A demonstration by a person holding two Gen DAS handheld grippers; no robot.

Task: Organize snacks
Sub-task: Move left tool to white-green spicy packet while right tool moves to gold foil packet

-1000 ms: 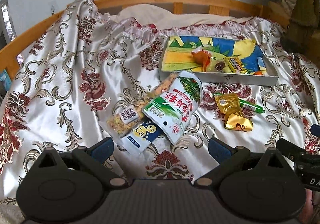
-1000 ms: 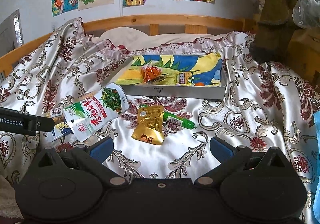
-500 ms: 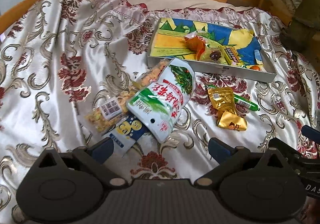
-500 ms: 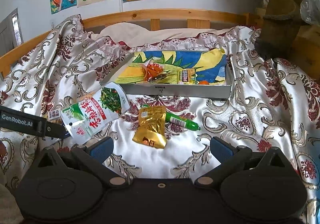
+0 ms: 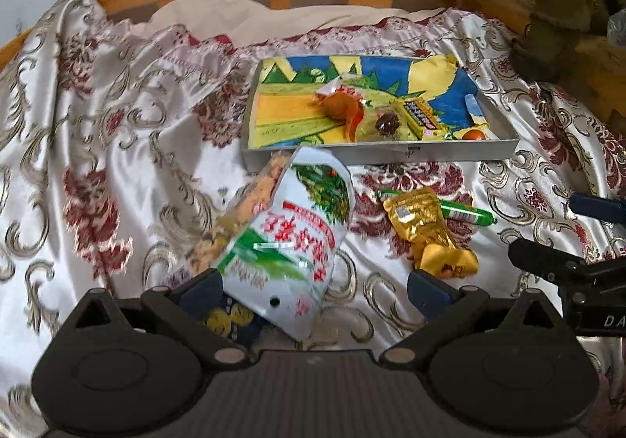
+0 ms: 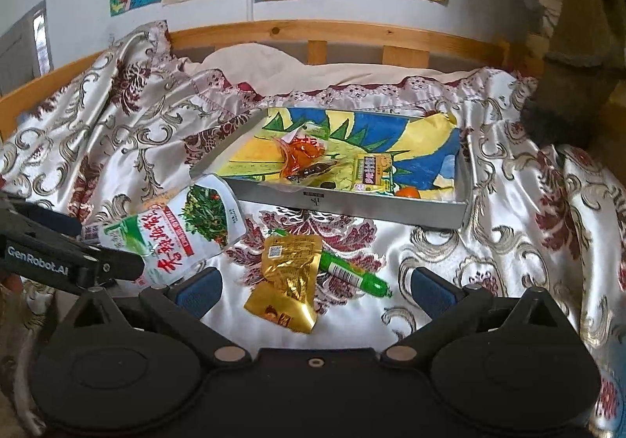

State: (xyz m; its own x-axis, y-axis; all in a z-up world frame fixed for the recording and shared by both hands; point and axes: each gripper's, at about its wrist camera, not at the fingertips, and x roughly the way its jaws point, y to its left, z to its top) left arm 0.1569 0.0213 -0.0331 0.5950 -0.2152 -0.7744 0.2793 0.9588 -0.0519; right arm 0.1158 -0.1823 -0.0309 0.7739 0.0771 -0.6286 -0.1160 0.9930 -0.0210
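Currently both sets of tongs stand open and hold nothing. My left gripper has its fingers spread on either side of the lower end of the white and green pouch, which lies at centre frame in the left view, tilted toward the upper right. I cannot tell whether the pads touch it; the frame is blurred there. Under the pouch lie a clear bag of yellowish bits and a dark blue packet, the latter at bottom centre, partly behind my left finger.

My right gripper hovers low over the gold packets at centre of the right view. A green tube pokes out from under them toward the right.

The grey tray sits upper centre in both views, on the patterned bedspread. It has a coloured drawing as a liner and already holds an orange wrapper, a yellow box and a small orange ball near its front wall.

Step in hand, as I judge it: picking up the pouch for the tray. Four or five loose items remain outside.

Next move calls for closing on the pouch edge only, not the bag beneath, then lifting clear over the tray's front wall. Risk: slick foil slipping on satin.
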